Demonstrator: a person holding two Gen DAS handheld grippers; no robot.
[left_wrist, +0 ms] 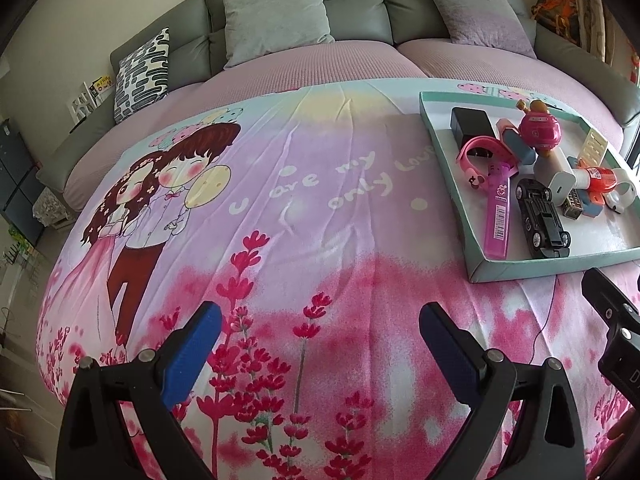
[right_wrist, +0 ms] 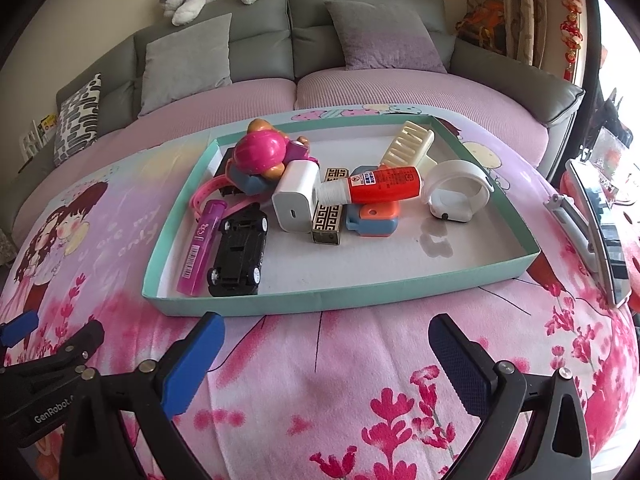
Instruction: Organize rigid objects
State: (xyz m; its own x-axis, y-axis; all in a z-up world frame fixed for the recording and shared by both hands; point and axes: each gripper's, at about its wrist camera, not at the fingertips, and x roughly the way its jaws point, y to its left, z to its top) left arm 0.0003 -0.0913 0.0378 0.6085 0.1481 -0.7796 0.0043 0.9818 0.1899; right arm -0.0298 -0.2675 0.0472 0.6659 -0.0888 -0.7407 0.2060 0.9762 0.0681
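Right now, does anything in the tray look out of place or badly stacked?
Yes. The things lie heaped in the tray, not sorted. The toy car is upside down, wheels up. The red bottle lies on its side, resting across the white charger and the orange and blue block.

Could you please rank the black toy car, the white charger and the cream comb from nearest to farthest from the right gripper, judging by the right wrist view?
1. black toy car, tray's near left.
2. white charger, tray's middle.
3. cream comb, far right corner.
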